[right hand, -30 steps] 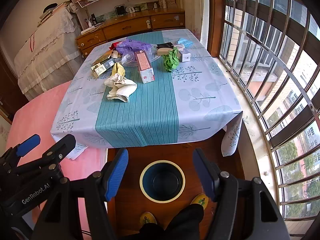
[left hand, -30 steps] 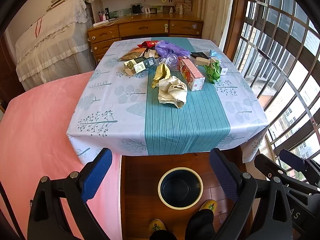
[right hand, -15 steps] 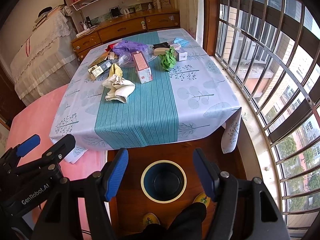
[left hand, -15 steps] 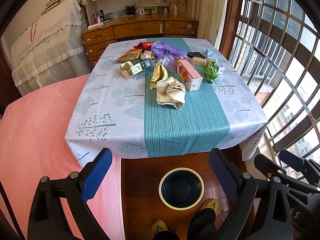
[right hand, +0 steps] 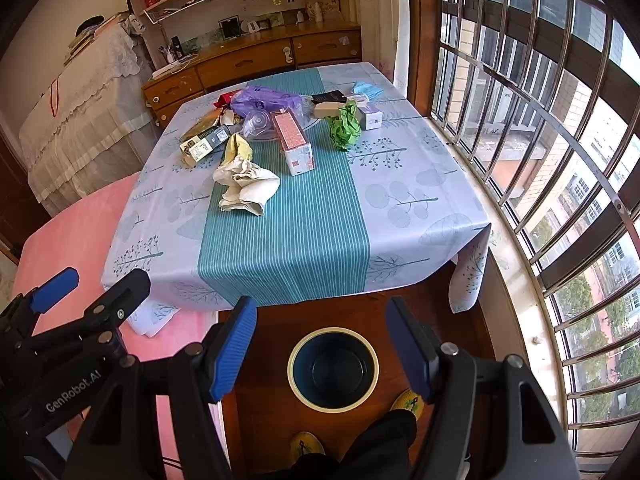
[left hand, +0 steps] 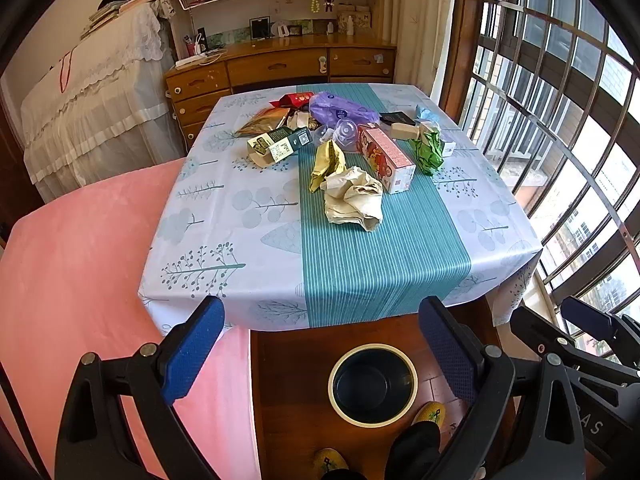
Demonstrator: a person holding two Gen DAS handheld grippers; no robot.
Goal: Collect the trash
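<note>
the left gripper (left hand: 320,344), with blue-padded black fingers, is seen spread wide with nothing between its pads. the right gripper (right hand: 320,344) is likewise held apart and empty. both are pointed down over a round dark bin with a cream rim (left hand: 373,385), which is stood on the brown wooden floor at 6 o'clock of the table, just beside the person's yellow slippers (left hand: 431,413).

the table is covered by a pale blue leaf-print cloth with a teal striped centre band (left hand: 360,264). the trash is gathered toward the table's far half, around 12 o'clock. a crumpled cream paper wad (left hand: 352,200) is lain nearest, on the teal band. a crumpled yellow wrapper (left hand: 327,162) is touching it at 11 o'clock. a long pink-red carton (left hand: 386,158) is lain at 1 o'clock of the wad. a crumpled green wrapper (left hand: 428,152) is found just right of the carton. a dark printed box (left hand: 280,145) is seen at 10 o'clock, a purple plastic bag (left hand: 340,110) further back, and a clear plastic cup (left hand: 345,133) in front of the bag.

in the right wrist view the same bin (right hand: 333,369) is seen between the fingers.
</note>
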